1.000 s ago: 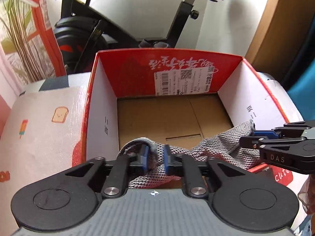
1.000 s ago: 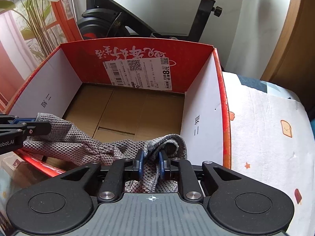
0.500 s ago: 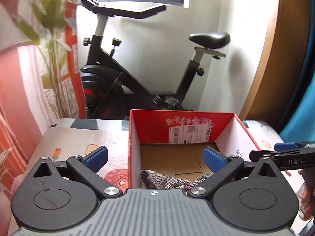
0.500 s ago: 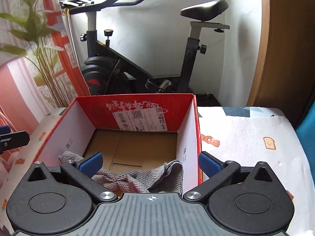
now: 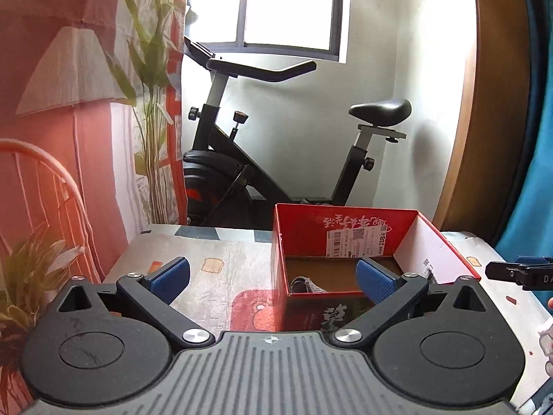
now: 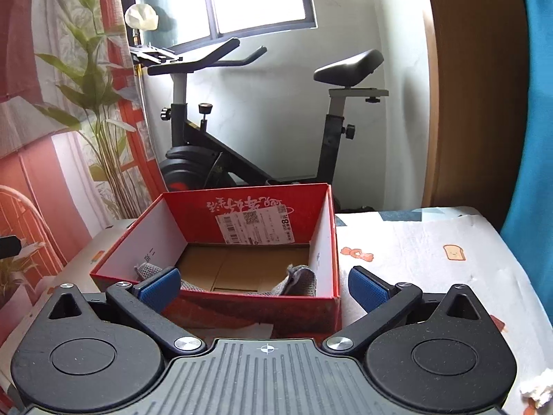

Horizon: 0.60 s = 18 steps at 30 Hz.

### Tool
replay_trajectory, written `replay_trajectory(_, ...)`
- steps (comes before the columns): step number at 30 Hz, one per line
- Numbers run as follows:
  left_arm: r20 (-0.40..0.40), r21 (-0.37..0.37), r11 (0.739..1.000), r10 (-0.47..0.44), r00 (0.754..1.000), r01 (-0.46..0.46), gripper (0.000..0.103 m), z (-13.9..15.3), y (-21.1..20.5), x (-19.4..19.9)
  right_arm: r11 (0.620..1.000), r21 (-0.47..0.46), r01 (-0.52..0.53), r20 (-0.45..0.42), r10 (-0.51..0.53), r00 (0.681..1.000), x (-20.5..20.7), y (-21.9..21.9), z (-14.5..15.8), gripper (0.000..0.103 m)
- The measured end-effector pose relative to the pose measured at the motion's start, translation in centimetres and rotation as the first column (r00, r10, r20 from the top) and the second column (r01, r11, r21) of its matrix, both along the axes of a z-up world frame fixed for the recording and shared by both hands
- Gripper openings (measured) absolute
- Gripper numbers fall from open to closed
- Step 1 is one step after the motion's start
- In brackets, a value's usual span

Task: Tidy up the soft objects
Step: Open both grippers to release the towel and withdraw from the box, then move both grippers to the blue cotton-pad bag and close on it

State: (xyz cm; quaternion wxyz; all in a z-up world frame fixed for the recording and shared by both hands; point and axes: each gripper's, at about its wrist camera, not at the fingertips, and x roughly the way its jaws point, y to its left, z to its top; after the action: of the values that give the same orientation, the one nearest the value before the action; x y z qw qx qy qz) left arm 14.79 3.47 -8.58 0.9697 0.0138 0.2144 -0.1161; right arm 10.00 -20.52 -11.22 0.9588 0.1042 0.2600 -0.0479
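Grey cloth [image 6: 299,278] in red box [image 6: 242,306] | beyond both spread tongs [image 6: 264,285]

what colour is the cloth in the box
Grey, knit-textured cloth; clearest in the right wrist view.

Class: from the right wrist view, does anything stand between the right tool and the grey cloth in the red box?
Yes: the red box's near wall stands between the open right tool and the grey cloth lying inside.
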Motion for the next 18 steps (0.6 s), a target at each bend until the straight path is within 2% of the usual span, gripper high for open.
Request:
replay_trajectory(2,0.009,-0.009,1.000,0.009,1.000,-0.009,0.103,-0.6,0.6,-1.3,1.000,-0.002,0.019,0.025,-0.018,1.000,-1.8,0.3,-0.9,0.103)
replay_trajectory(7,-0.020,-0.109,0.993,0.033,0.999,-0.035,0.103,-2.6,2.2,-3.9,0.998,0.044,0.045,0.081,-0.048,0.996,-5.9,0.8,-3.0,0.103)
replay_trajectory(12,-0.037,-0.096,0.994,0.044,0.998,-0.048,0.103,-4.8,2.5,-6.0,0.994,0.101,0.043,0.101,-0.053,0.993,-8.5,1.2,-5.4,0.103)
replay_trajectory(16,-0.089,-0.103,0.993,0.044,0.995,-0.053,0.103,-6.6,3.2,-6.6,0.995,0.087,0.057,0.079,-0.064,0.995,-10.1,2.3,-7.1,0.103)
replay_trajectory(18,-0.097,-0.079,0.995,0.045,0.994,-0.053,0.103,-7.4,3.1,-6.8,0.994,0.090,0.057,0.077,-0.064,0.995,-10.8,2.5,-7.9,0.103)
